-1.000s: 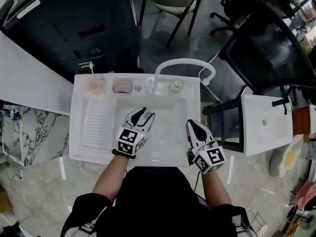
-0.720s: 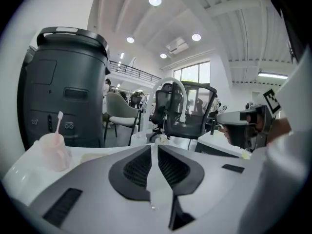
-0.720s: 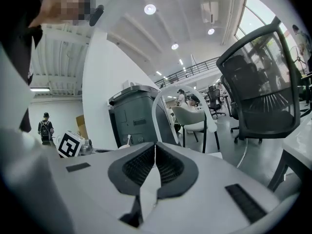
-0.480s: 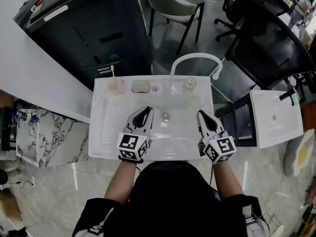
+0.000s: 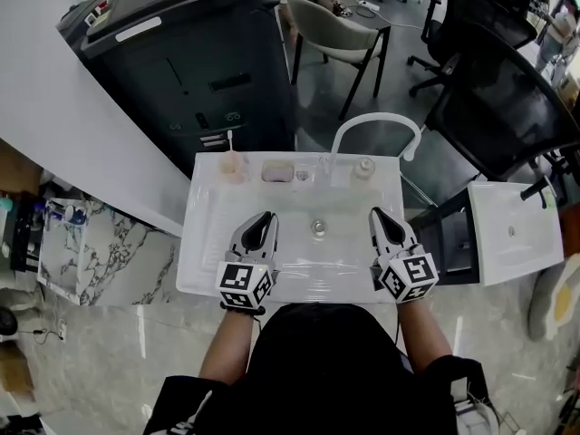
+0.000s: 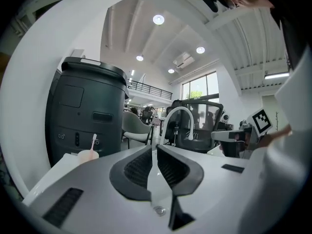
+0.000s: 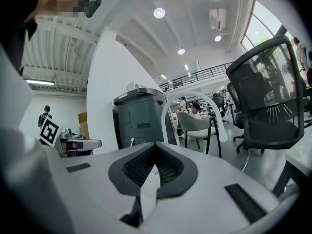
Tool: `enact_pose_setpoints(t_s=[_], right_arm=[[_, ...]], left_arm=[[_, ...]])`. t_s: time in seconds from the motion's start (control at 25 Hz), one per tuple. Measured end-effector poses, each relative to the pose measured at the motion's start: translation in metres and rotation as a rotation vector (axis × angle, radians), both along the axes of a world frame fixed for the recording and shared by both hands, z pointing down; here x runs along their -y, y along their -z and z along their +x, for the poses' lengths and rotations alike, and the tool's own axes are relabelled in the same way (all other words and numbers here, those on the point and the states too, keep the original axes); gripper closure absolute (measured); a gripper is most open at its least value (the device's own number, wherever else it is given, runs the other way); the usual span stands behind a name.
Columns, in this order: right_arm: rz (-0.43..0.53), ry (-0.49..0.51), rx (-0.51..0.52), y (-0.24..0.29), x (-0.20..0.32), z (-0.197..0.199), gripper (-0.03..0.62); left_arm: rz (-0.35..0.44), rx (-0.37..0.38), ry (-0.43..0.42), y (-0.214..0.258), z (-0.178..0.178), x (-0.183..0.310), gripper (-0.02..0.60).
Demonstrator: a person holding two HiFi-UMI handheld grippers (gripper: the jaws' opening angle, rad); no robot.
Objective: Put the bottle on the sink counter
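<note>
A white sink unit (image 5: 207, 243) fills the middle of the head view. On its back ledge, right of the arched tap (image 5: 376, 125), stands a small pale bottle (image 5: 364, 167), seen from above. My left gripper (image 5: 266, 217) hovers over the basin's left half, shut and empty. Over the right half my right gripper (image 5: 375, 216) is also shut with nothing in it. Both are well in front of the bottle. In the left gripper view the jaws of the left gripper (image 6: 155, 147) meet, and in the right gripper view those of the right gripper (image 7: 155, 146) meet too.
On the back ledge also stand a pink cup with a toothbrush (image 5: 233, 164) and a soap dish (image 5: 277, 171). The drain (image 5: 318, 227) lies between the grippers. A dark cabinet (image 5: 199, 53) stands behind the sink, chairs (image 5: 340, 34) farther back, and a second white basin (image 5: 512, 234) to the right.
The left gripper's jaws, apart a second ago, have closed on nothing. Both grippers have drawn back toward the basin's front rim, and the head view has shifted so the sink sits lower and farther right.
</note>
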State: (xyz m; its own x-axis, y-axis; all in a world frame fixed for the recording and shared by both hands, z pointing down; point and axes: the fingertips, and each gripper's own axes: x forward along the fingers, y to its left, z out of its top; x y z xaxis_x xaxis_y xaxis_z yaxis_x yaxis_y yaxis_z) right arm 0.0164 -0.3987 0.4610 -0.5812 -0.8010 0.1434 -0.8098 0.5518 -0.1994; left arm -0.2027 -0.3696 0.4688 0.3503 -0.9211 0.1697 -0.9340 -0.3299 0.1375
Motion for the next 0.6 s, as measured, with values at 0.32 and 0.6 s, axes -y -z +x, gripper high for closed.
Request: enact_pose_setpoints(t_s=[0.32, 0.6], right_arm=[[0.02, 0.012, -0.003, 0.006, 0.006, -0.002, 0.565], [0.026, 0.021, 0.005, 0.01, 0.009, -0.001, 0.565]], left_arm=[[0.045, 0.029, -0.029, 0.013, 0.01, 0.003, 0.535], [0.061, 0.031, -0.045, 0.021, 0.02, 0.01, 0.535]])
